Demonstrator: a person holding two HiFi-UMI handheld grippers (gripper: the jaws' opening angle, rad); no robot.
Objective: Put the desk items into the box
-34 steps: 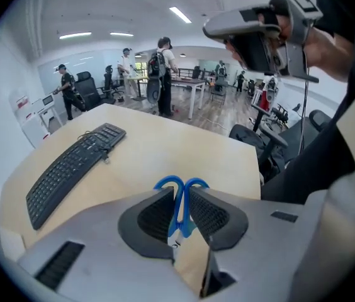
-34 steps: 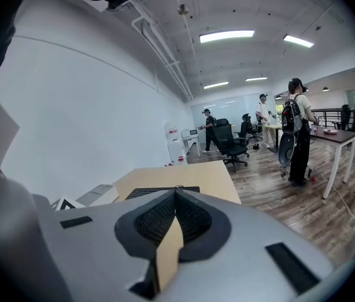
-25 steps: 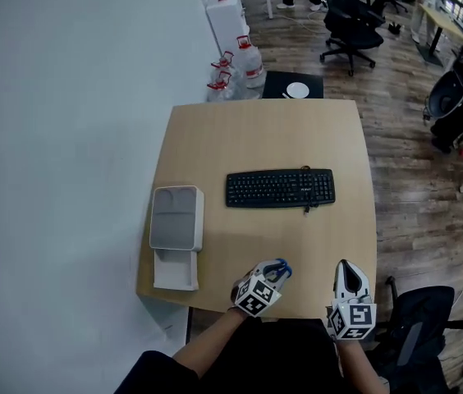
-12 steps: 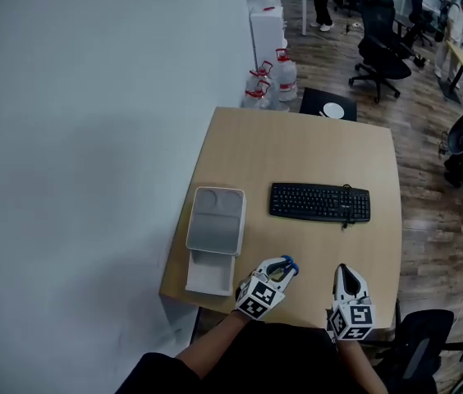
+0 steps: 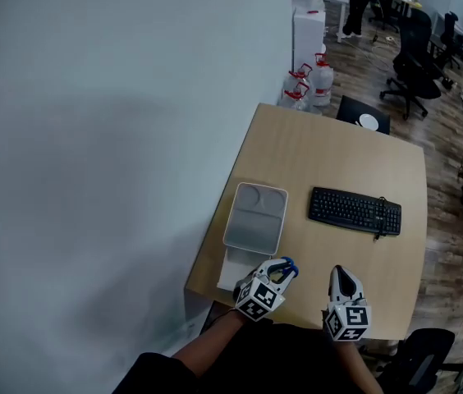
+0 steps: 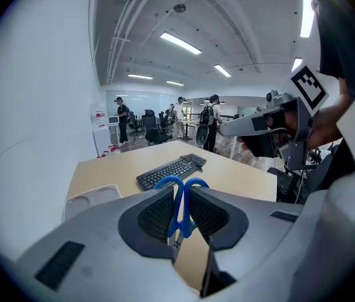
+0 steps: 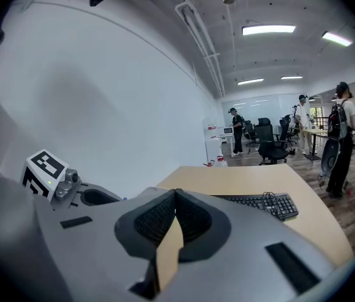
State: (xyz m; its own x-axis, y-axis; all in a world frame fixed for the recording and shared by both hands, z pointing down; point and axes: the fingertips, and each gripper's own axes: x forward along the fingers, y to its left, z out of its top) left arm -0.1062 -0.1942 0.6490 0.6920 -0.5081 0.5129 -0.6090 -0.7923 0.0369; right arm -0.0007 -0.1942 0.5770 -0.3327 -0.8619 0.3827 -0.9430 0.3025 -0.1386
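My left gripper (image 5: 279,270) is shut on blue-handled scissors (image 5: 286,264) at the desk's near edge. In the left gripper view the two blue handle loops (image 6: 180,186) stick up between the dark pads (image 6: 157,214). The white box (image 5: 255,217) lies on the desk's left side, just ahead of that gripper, with a second white part (image 5: 229,271) beside it. It also shows low left as the box (image 6: 91,197). My right gripper (image 5: 340,275) hovers to the right, its jaws (image 7: 175,207) shut with nothing between them. A black keyboard (image 5: 355,211) lies mid-desk.
The wooden desk (image 5: 330,154) stands against a pale wall on the left. Beyond its far edge are water jugs (image 5: 310,80), a dark stool with a white disc (image 5: 367,120) and office chairs (image 5: 418,66). People stand far back in the room.
The head view has swung left, so the desk, box and keyboard now sit farther right in the frame. Both grippers keep their place at the near edge, the left still holding the scissors.
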